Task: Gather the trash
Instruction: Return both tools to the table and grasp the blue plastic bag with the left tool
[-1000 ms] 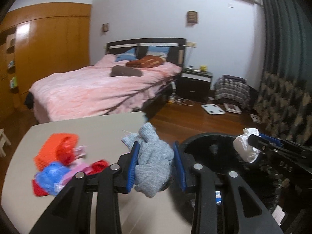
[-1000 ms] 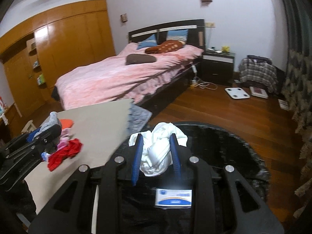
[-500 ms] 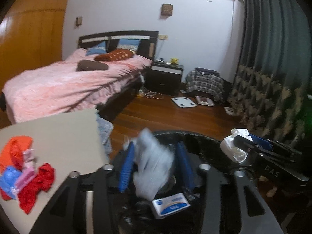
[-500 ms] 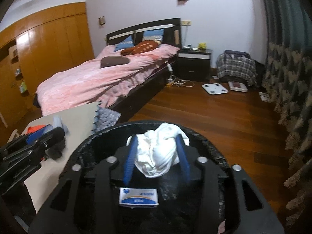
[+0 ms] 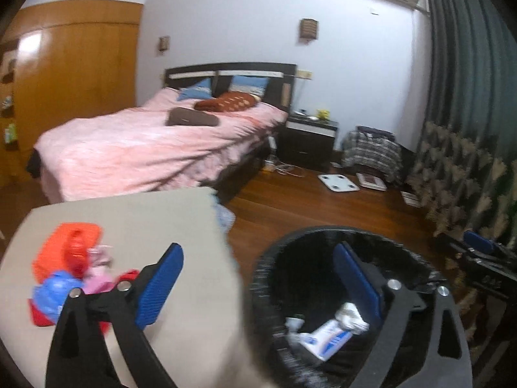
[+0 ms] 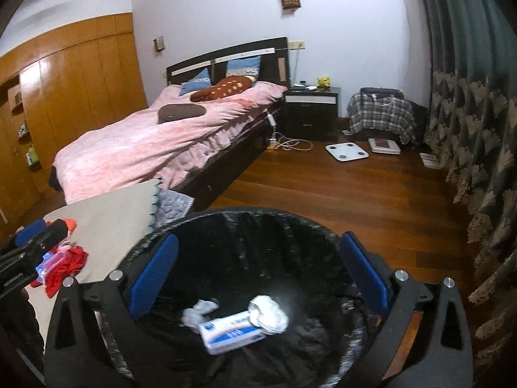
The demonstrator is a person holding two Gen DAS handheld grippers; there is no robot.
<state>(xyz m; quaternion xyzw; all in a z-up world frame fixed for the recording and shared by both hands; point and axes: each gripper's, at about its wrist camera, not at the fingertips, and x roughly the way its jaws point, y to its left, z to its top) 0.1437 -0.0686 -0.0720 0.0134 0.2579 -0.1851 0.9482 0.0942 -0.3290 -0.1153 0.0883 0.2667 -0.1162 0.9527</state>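
Note:
A black-lined trash bin stands by the beige table. In it lie a white crumpled wad, a blue-and-white packet and a smaller pale wad; the packet also shows in the left wrist view. My right gripper is open and empty over the bin. My left gripper is open and empty, one finger over the table and one over the bin. A pile of red, orange, blue and pink trash lies on the table's left.
A pink bed stands behind the table. A nightstand, a white scale and a plaid-covered heap lie beyond on the wood floor. Dark curtains hang at the right. A wooden wardrobe lines the left wall.
Both grippers opened over the bin. The grey sock left my left gripper and the white wad left my right gripper; the wad now lies in the bin. My left gripper swung back toward the table.

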